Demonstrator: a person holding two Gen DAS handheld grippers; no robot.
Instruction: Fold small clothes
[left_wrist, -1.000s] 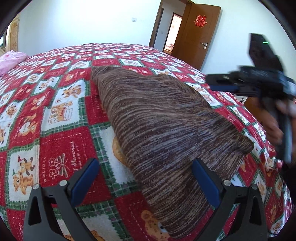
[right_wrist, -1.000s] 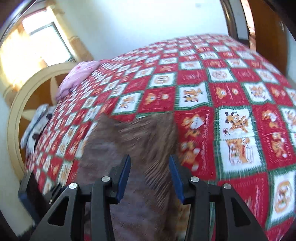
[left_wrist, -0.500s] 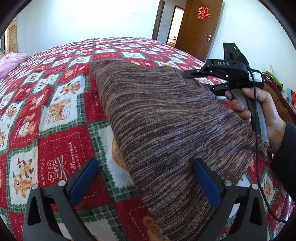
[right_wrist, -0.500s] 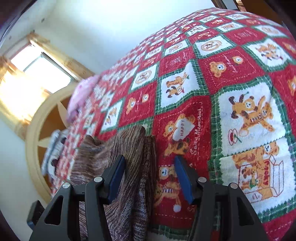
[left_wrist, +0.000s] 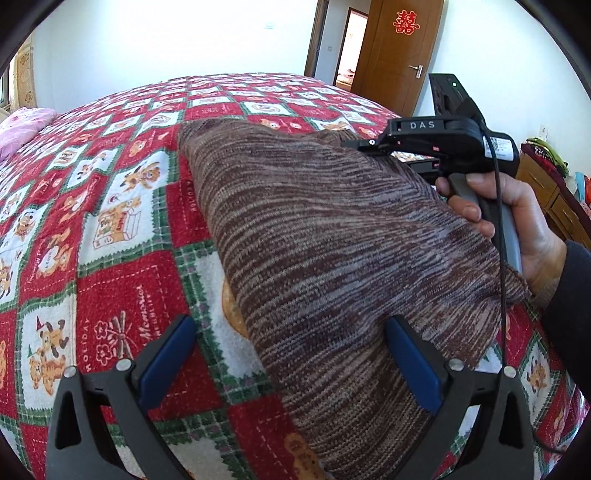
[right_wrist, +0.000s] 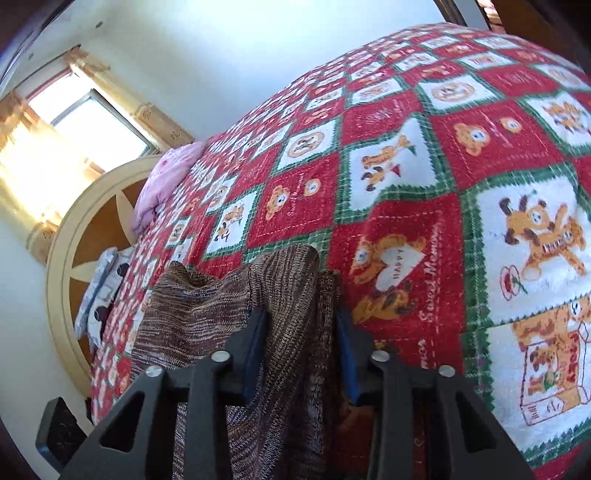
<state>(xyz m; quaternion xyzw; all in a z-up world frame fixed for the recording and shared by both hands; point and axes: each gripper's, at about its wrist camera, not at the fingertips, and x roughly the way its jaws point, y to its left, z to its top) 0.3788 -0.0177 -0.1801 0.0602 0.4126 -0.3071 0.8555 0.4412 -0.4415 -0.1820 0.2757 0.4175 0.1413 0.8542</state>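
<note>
A brown striped knit garment (left_wrist: 325, 236) lies folded on the bed's red patchwork quilt (left_wrist: 122, 229). My left gripper (left_wrist: 291, 354) is open just above the garment's near end, with its right finger over the knit. My right gripper (right_wrist: 301, 332) has its jaws around the garment's far edge (right_wrist: 291, 295), with knit between the blue pads and a gap still showing. It also shows in the left wrist view (left_wrist: 369, 142), held by a hand at the garment's far right corner.
A pink pillow (left_wrist: 22, 125) lies at the far left of the bed. A wooden headboard (right_wrist: 85, 221) and a bright window (right_wrist: 74, 122) are beyond it. An open wooden door (left_wrist: 399, 51) stands behind the bed. A dresser (left_wrist: 554, 192) is at the right.
My right gripper has swung in to the garment's far right corner and narrowed its jaws around the knit edge. My left gripper has stayed open in place.
</note>
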